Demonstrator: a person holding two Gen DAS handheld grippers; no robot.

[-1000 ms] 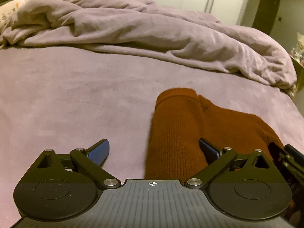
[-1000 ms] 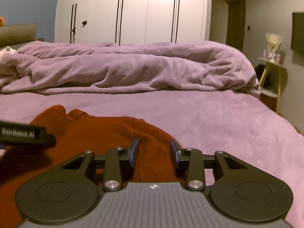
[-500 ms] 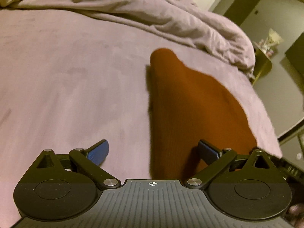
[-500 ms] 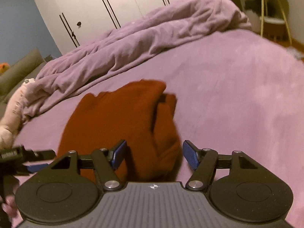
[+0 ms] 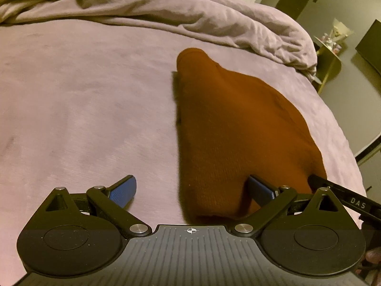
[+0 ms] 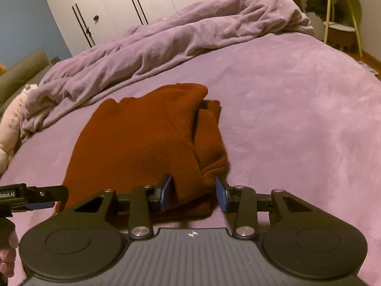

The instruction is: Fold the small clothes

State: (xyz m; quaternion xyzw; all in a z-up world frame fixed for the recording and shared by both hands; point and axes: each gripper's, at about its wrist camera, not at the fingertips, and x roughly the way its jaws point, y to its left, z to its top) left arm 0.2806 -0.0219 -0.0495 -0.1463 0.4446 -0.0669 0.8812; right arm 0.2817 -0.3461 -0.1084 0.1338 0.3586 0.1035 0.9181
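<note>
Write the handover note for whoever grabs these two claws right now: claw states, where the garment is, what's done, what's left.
Left claw: jaws wide open, holding nothing; the near left corner of the rust-brown knitted garment lies between its fingers.
Right claw: jaws have just been closing around the garment's near right corner; pads look not yet pressed on it.
Garment: flat on the purple bed cover, in front of the bunched purple blanket.
Done: it lies as a compact shape, with a folded-in part showing along its right edge.
Left: probably grip the near edge with both claws and fold it away to finish.
</note>
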